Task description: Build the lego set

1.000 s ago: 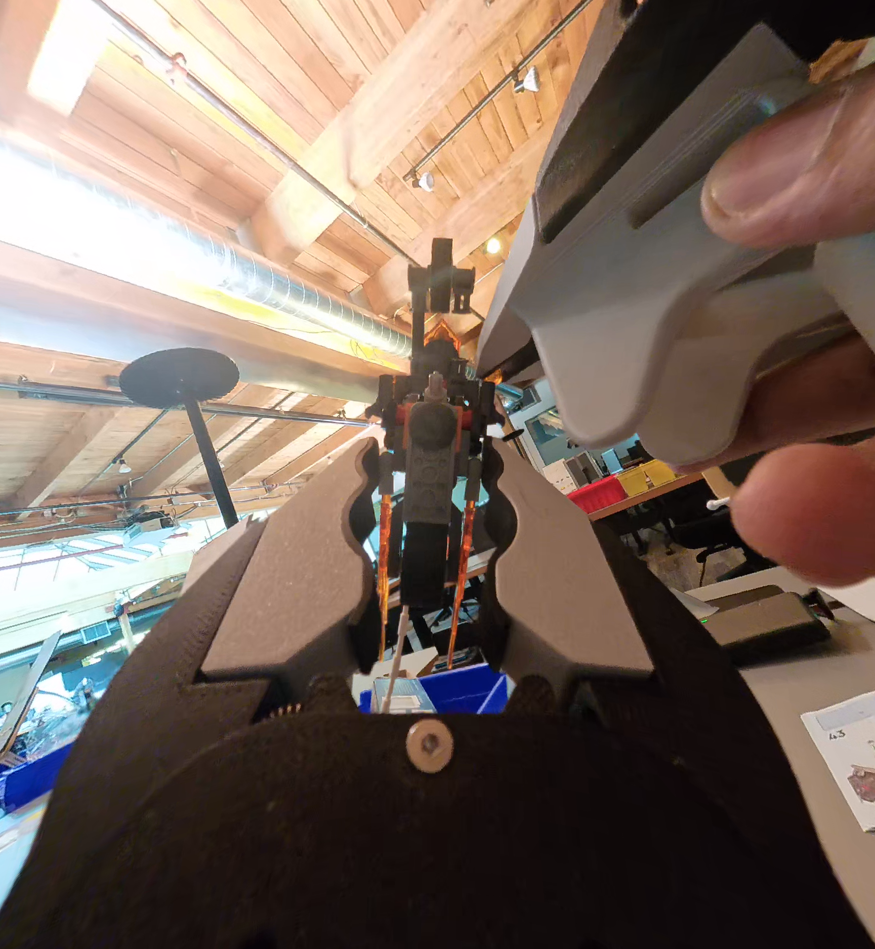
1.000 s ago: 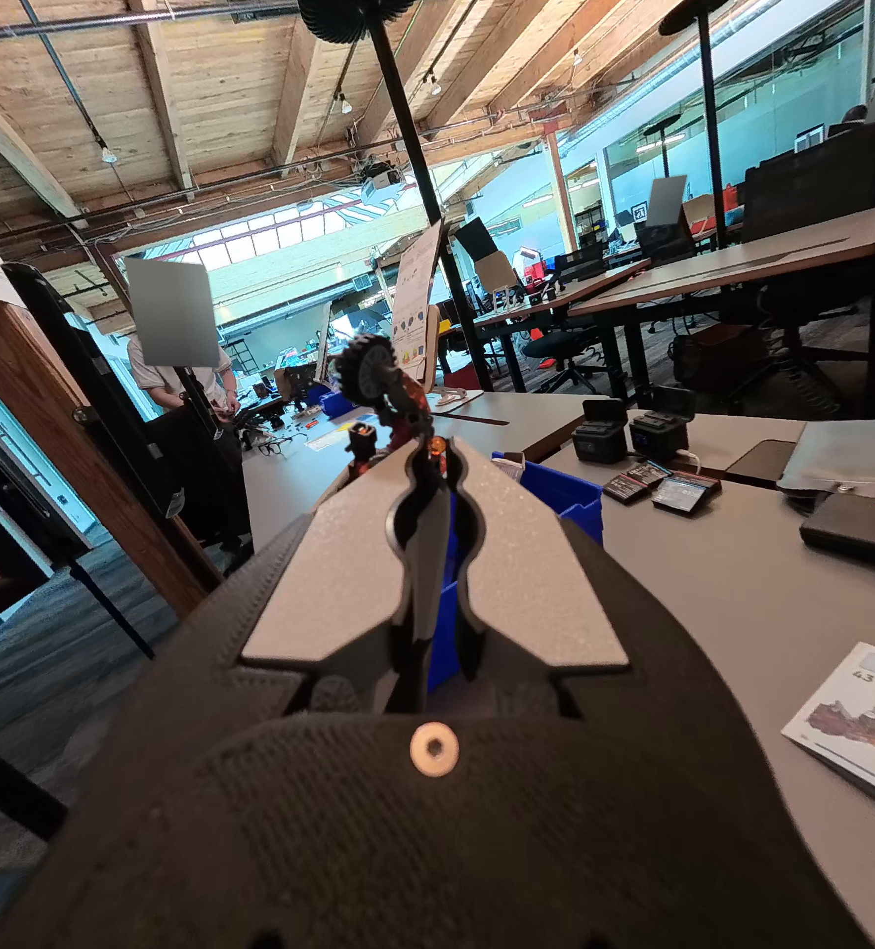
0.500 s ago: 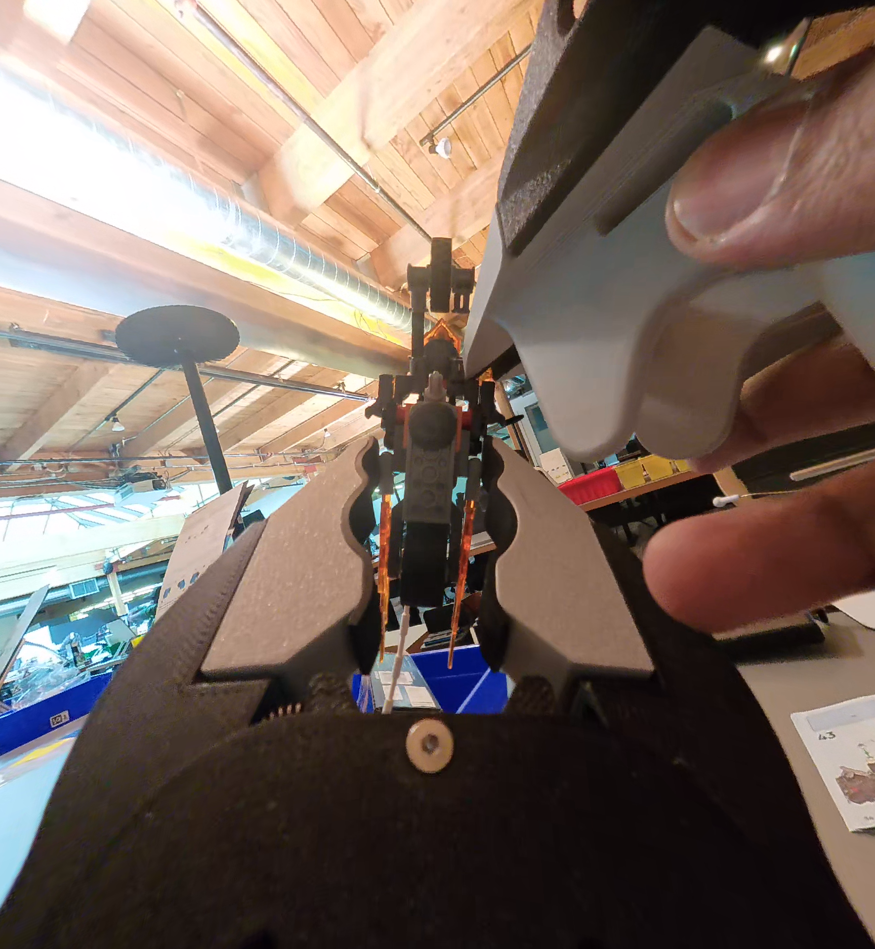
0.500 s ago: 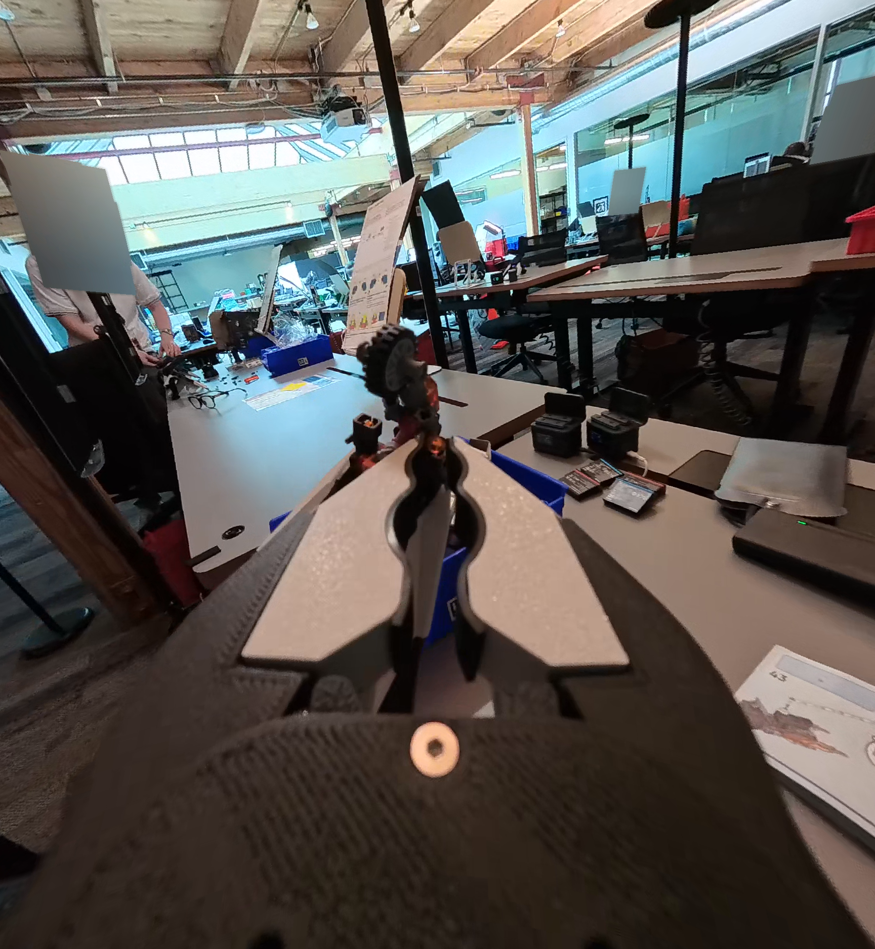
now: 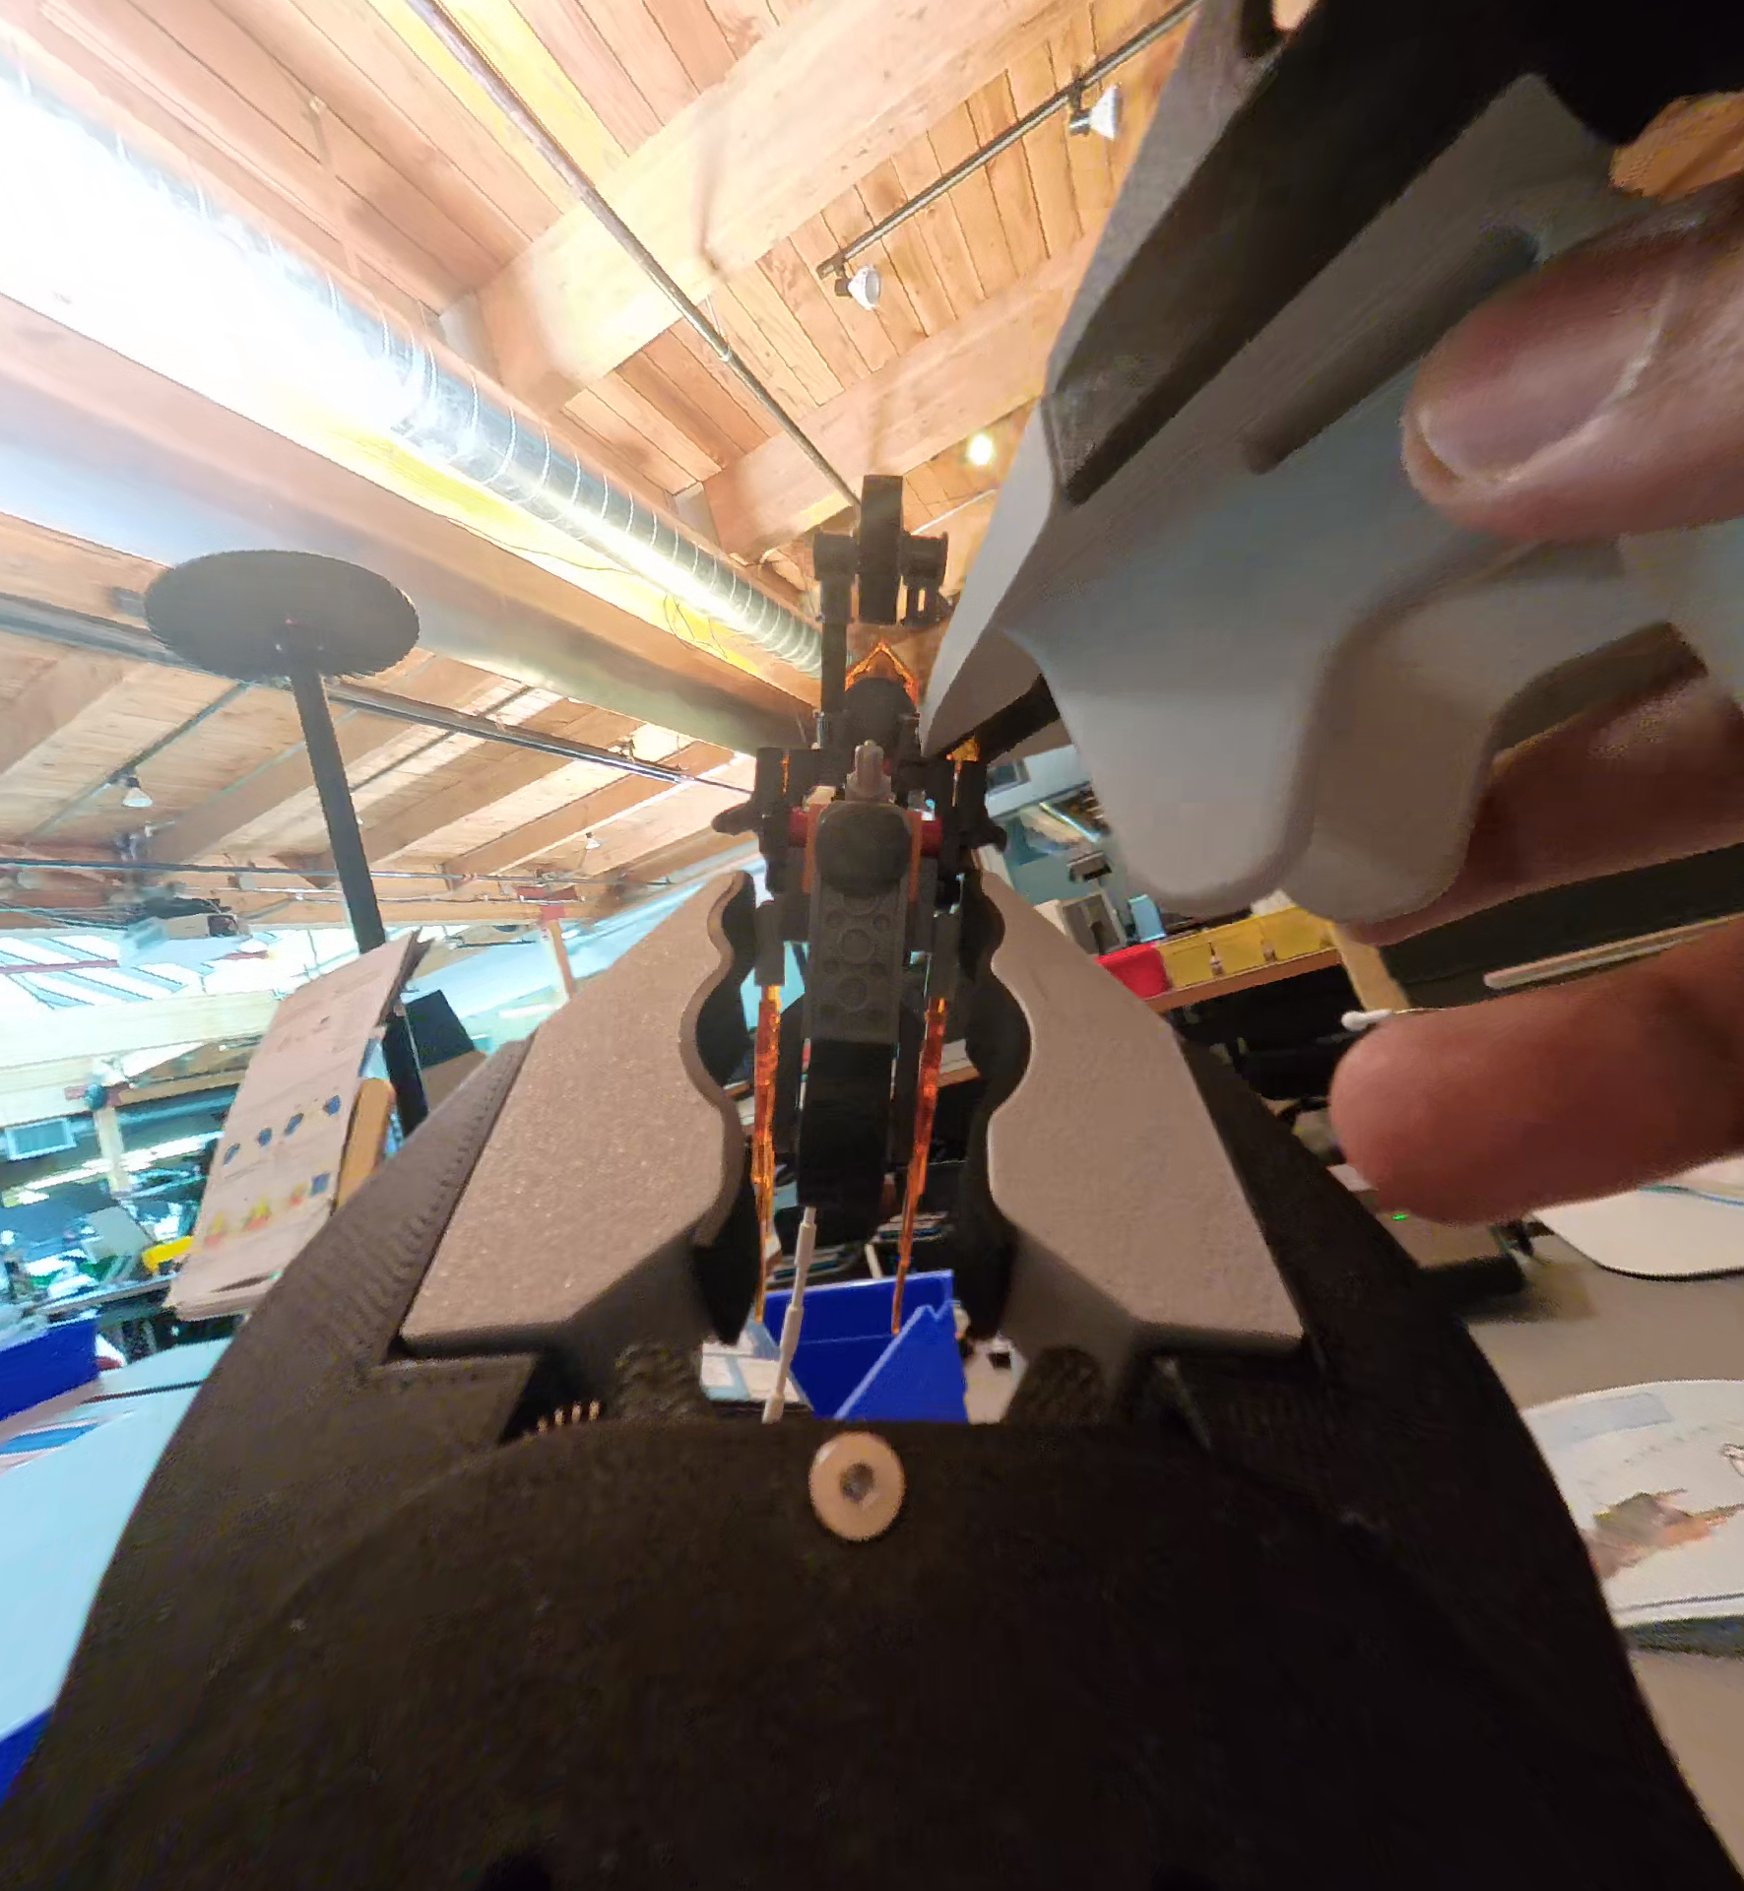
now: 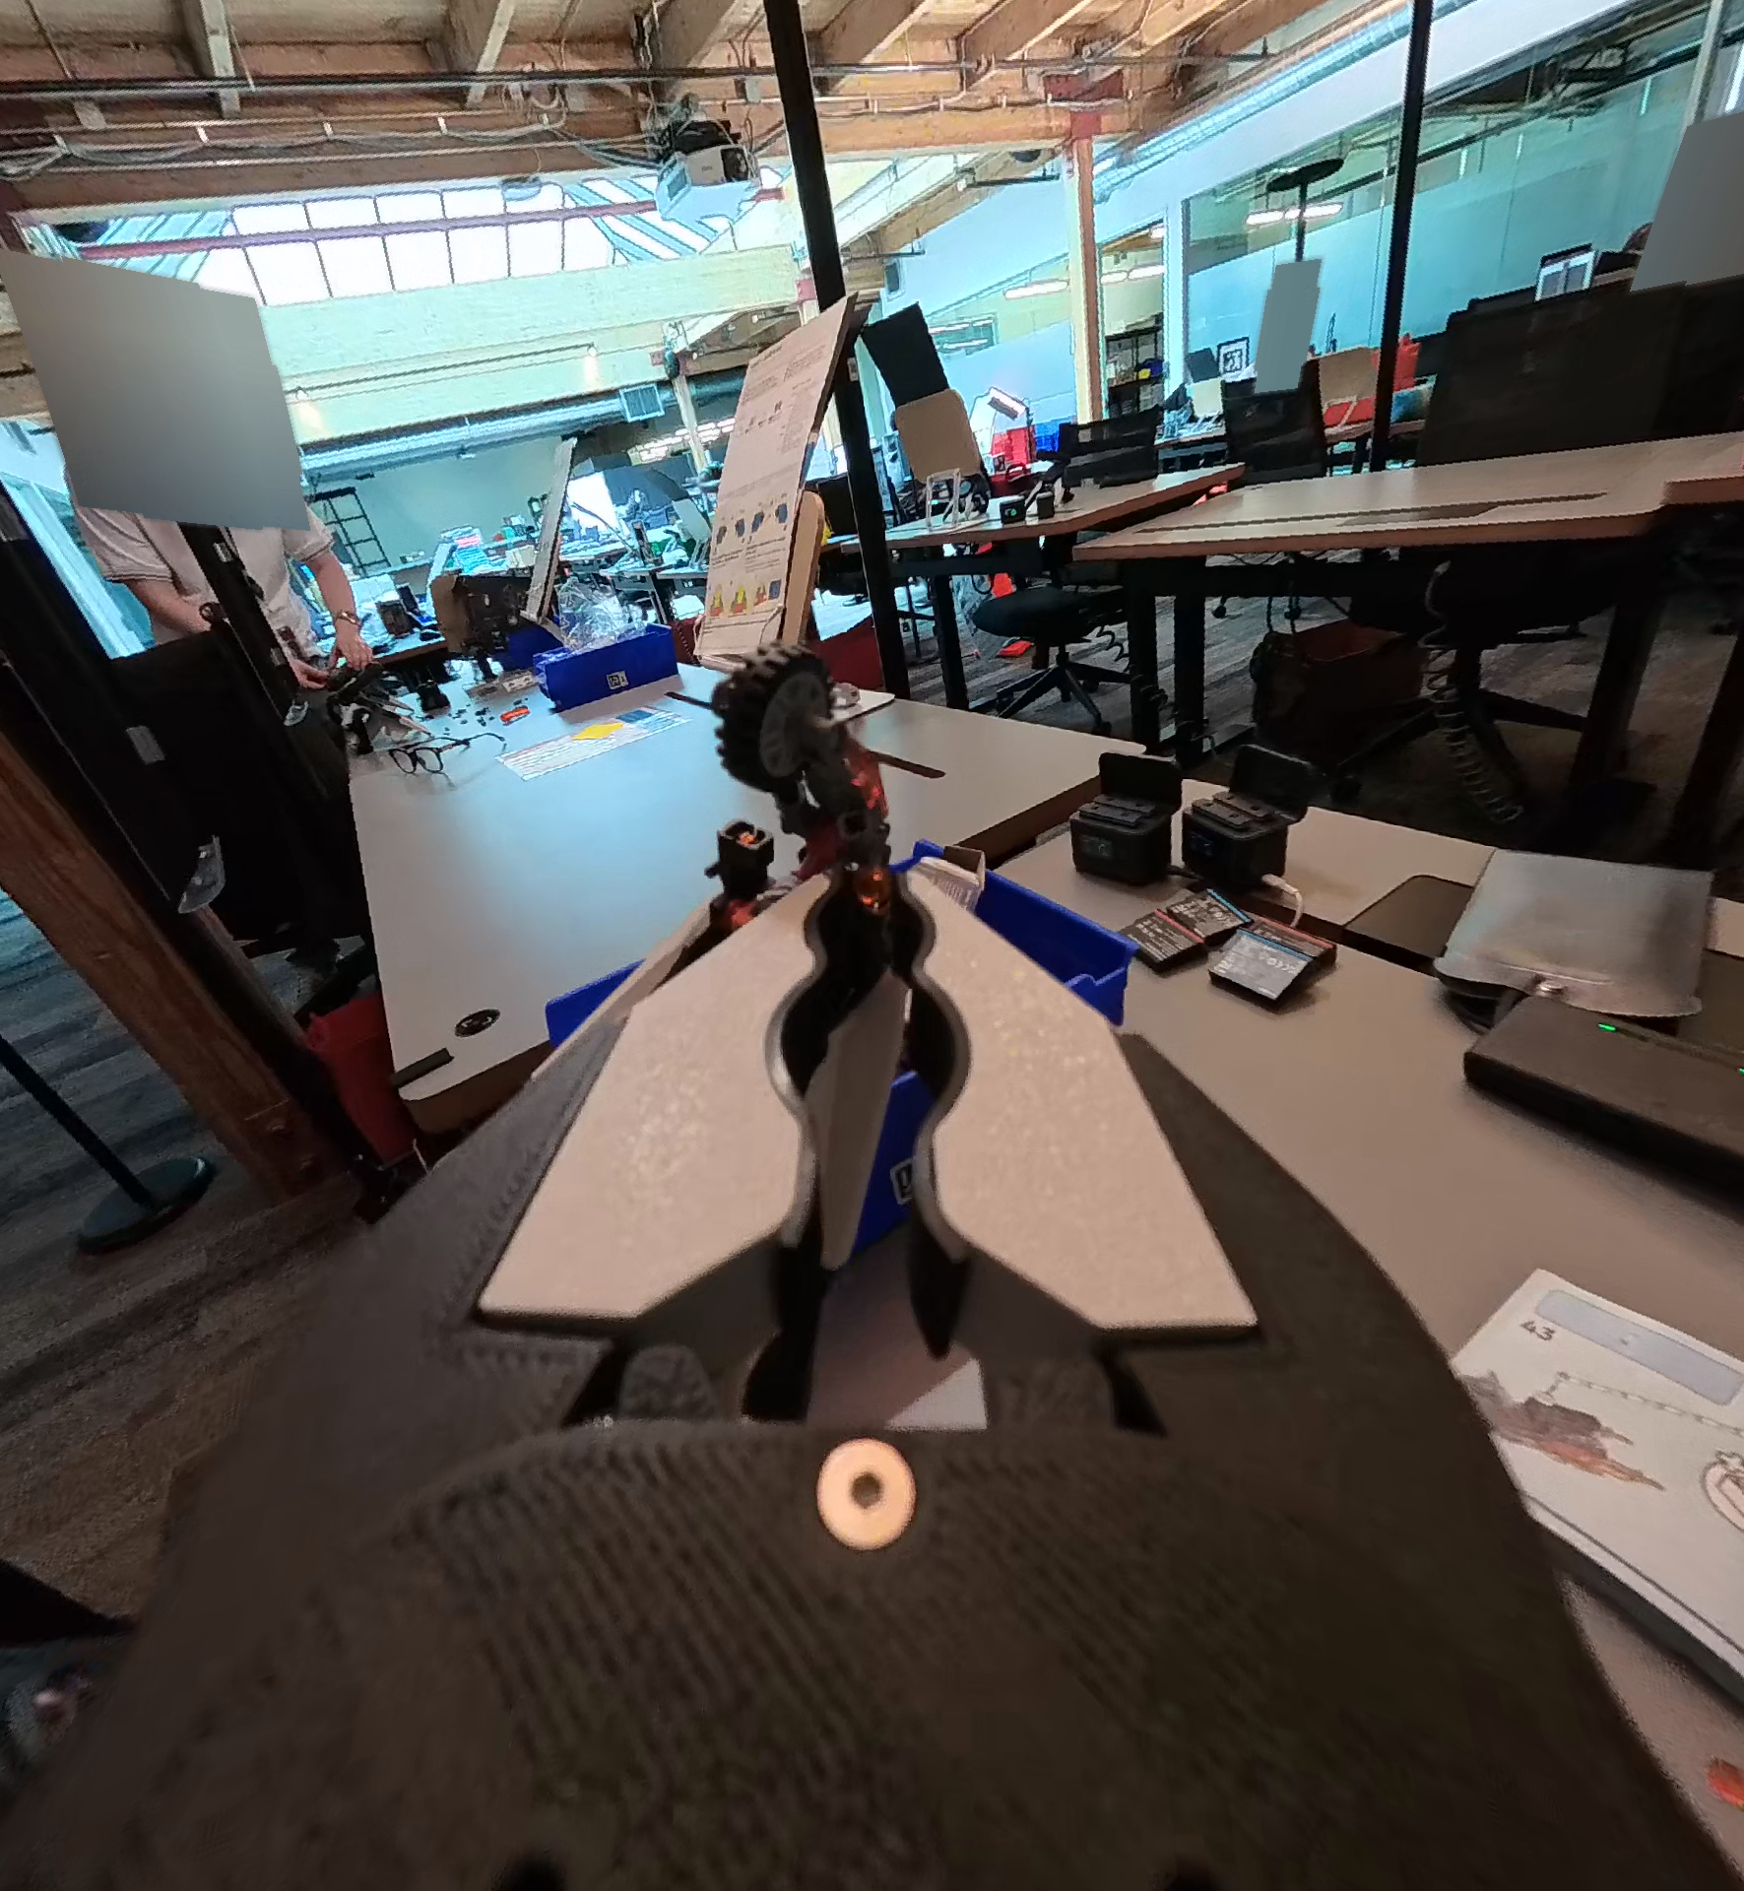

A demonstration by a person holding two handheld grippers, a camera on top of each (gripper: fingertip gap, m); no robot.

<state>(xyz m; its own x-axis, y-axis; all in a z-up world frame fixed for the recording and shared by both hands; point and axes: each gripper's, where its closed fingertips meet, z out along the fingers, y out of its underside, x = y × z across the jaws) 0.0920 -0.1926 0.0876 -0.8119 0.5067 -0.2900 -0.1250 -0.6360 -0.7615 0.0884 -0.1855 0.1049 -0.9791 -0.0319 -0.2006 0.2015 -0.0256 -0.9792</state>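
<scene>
Left wrist view: left gripper [image 5: 862, 900] points upward toward a wooden plank ceiling [image 5: 264, 205], its grey fingers [image 5: 622, 1126] clamped on the flanks of a dark grey, black and translucent-orange lego model [image 5: 857, 962] held upright between them. Right gripper [image 5: 1287, 573] enters from the upper right, gripped by a person's hand [image 5: 1614, 767], its tip touching the model's top.

Right wrist view: right gripper's [image 6: 862, 900] fingers [image 6: 1041, 1136] are pinched onto the model [image 6: 847, 819] near its upper end; a black-tyred wheel [image 6: 773, 716] projects beyond the tips. Below lie a blue plastic bin [image 6: 1052, 947], a grey tabletop [image 6: 1359, 1126] and a printed instruction booklet [image 6: 1655, 1453].
</scene>
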